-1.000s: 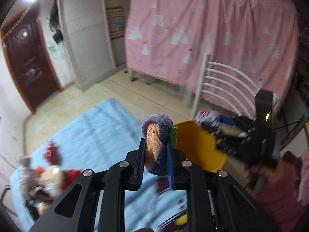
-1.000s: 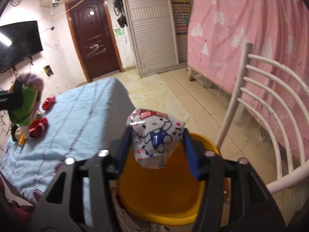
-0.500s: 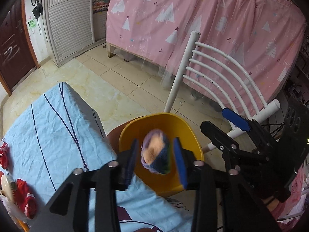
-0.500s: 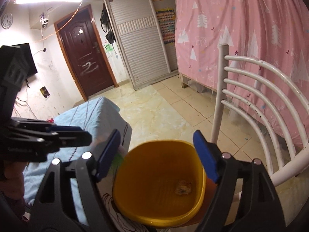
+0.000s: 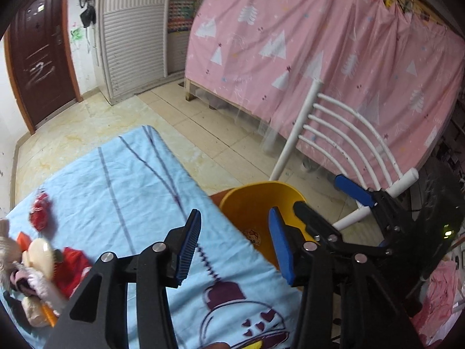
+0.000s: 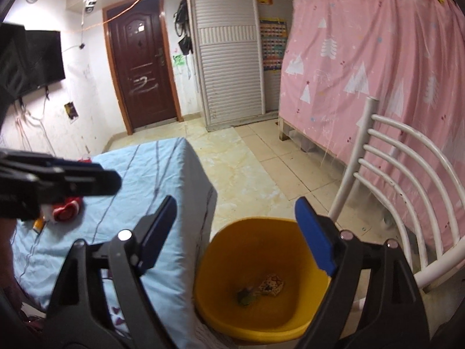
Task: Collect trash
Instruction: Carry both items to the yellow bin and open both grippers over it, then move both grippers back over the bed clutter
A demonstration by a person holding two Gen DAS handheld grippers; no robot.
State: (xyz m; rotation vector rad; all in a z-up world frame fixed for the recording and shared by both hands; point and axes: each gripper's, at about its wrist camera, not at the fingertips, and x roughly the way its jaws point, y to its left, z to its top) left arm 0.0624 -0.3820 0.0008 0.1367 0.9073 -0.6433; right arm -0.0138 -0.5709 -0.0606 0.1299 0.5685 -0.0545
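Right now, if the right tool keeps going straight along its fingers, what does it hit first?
Most likely the yellow bin: the open, empty right tool points down into its mouth, where two scraps lie at the bottom. Depth is unclear, but nothing shows in between.

Bin [image 6: 232, 320] on floor, just beside bench [image 6: 162, 192] corner, chair [image 6: 401, 180] to its right. In bin: wrapper [image 6: 271, 283] beside crumpled scrap [image 6: 245, 292]. On bench, far left: toys [image 5: 43, 264]. Behind chair: curtain [image 6: 377, 58].
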